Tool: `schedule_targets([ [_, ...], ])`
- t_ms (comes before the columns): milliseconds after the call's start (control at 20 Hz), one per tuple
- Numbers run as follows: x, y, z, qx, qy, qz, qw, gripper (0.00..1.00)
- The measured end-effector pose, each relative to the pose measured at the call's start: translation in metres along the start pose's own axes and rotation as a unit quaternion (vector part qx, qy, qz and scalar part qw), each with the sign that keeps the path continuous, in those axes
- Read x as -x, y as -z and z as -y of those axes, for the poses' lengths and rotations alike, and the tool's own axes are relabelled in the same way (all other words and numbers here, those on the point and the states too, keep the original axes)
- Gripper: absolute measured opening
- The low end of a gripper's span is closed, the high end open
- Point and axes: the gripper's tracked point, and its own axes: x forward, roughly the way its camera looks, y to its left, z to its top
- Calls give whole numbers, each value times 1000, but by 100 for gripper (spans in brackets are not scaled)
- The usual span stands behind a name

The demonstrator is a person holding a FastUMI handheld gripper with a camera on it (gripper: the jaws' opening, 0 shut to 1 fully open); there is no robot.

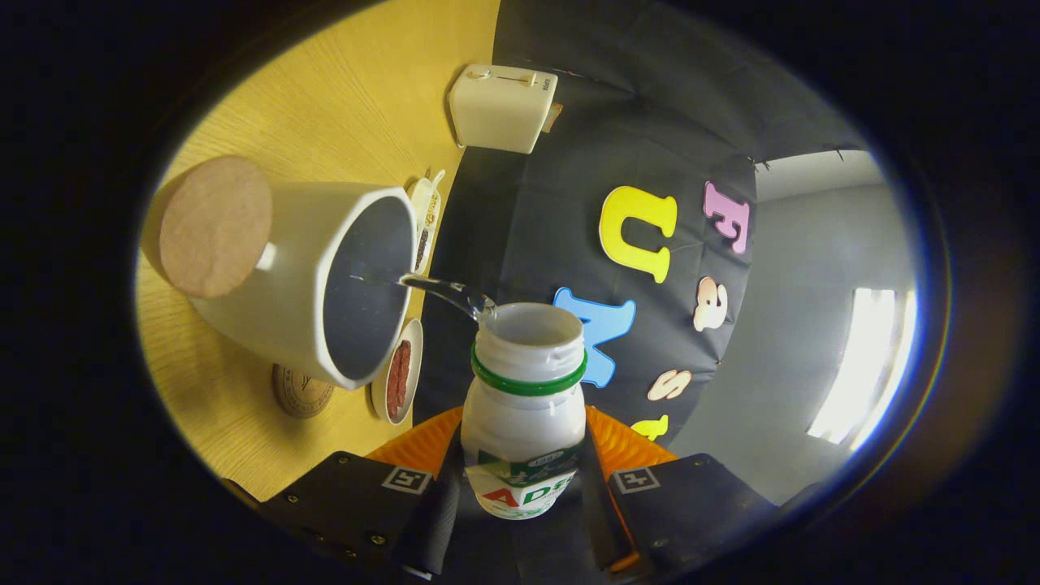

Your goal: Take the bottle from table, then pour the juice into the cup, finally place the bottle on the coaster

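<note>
My gripper is shut on a small white bottle with a green neck ring and no cap, both fingers pressing its sides. The whole view is rolled sideways, so the bottle is tipped over. A thin clear stream runs from the bottle's mouth into the white cup, which stands on the wooden table just beyond the fingers. The cup has a round brown cork piece on its side. A round coaster lies on the table beside the cup's base.
A small dish with dark red contents sits next to the cup. Another dish with a spoon lies behind the cup. A cream box-shaped appliance stands at the table's far edge against the black cloth wall.
</note>
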Motion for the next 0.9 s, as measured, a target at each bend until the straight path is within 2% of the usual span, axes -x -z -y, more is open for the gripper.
schedule_targets([
  [900, -3, -2, 7, 18, 9, 3, 1000, 66],
])
